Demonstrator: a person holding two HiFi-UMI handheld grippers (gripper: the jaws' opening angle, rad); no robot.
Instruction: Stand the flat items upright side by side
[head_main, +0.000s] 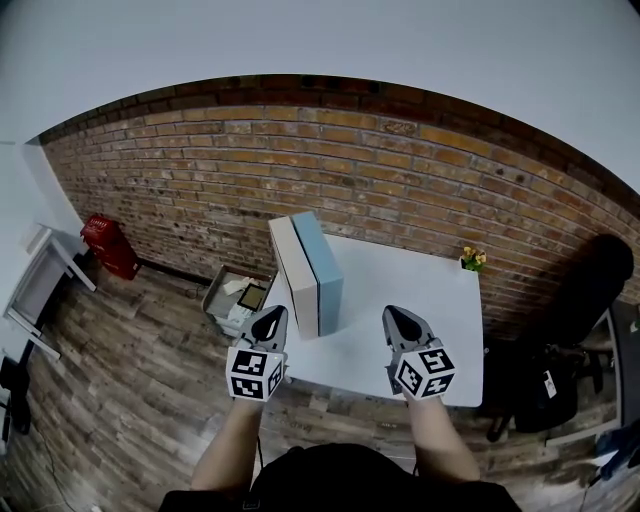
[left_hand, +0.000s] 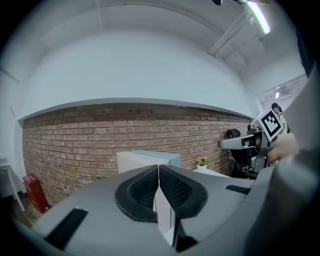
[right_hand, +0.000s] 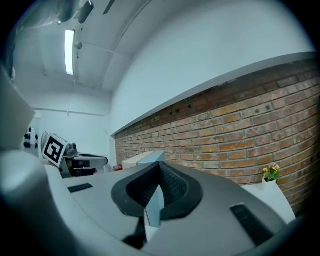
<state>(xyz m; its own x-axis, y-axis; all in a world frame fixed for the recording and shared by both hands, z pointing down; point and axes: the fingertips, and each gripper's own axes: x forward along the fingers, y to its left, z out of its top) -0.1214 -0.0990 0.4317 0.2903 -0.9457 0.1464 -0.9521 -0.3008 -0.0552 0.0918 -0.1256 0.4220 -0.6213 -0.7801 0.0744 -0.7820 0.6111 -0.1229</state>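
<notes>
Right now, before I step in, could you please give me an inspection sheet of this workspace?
Surface: white table, mostly bare, set against the brick wall.
Job's things: white flat item and blue flat item, both upright, side by side with no gap visible, on the table's left part.
Clutter: small potted plant with yellow flowers at the table's far right corner.
Grippers: left gripper and right gripper both shut and empty, near the table's front edge.
Cables: nothing seen on the table.
Surroundings: wooden floor; open box of items left of the table; red object by the wall; black chair on the right.
</notes>
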